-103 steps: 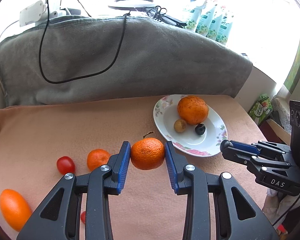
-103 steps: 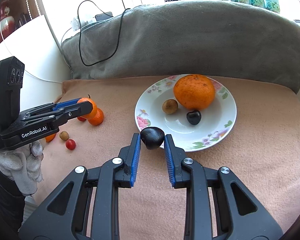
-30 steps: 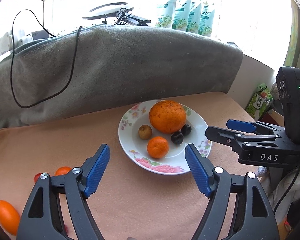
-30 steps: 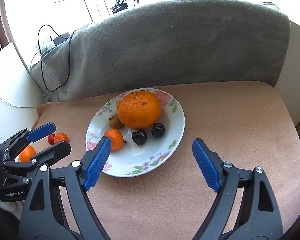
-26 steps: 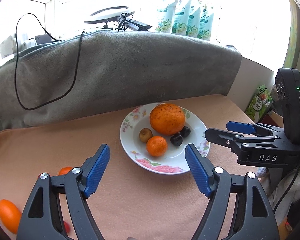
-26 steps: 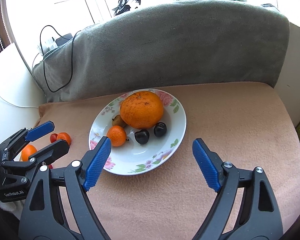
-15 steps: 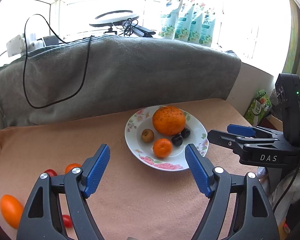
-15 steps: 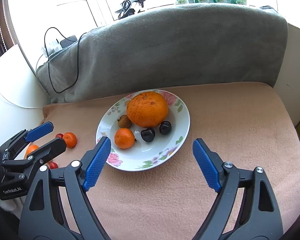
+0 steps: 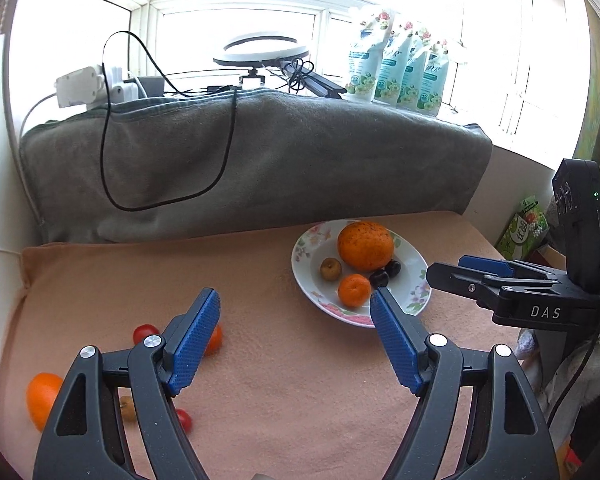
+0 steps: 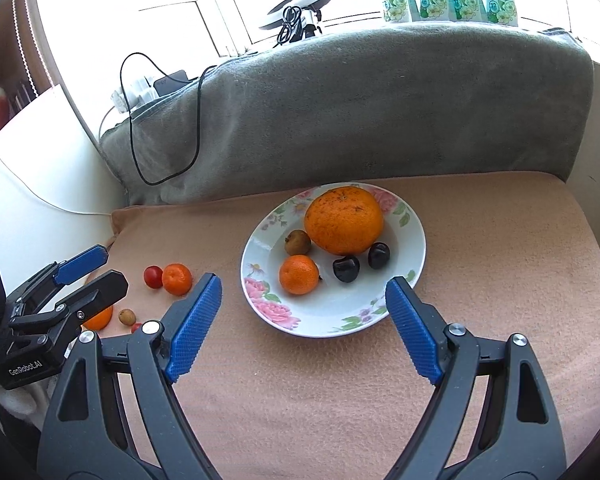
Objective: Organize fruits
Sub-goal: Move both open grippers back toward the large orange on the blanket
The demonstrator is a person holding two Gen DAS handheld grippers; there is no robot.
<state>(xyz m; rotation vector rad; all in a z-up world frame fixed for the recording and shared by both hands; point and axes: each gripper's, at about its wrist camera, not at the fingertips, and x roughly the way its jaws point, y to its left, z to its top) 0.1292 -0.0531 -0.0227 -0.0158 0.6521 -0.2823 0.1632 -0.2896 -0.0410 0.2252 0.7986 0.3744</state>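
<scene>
Five fruits already sit on the floral plate [image 10: 414, 240]: a large orange [image 10: 343, 220], a small tangerine [image 10: 299, 274], a brown fruit and two dark ones. Both the left gripper [image 9: 294, 334] and right gripper [image 10: 303, 322] hover empty, jaws wide open. Left of the plate, a tangerine [image 10: 176, 279], cherry tomatoes and other small fruits remain on the table. Only the left view shows a second tomato [image 9: 183, 419] nearest the camera.
</scene>
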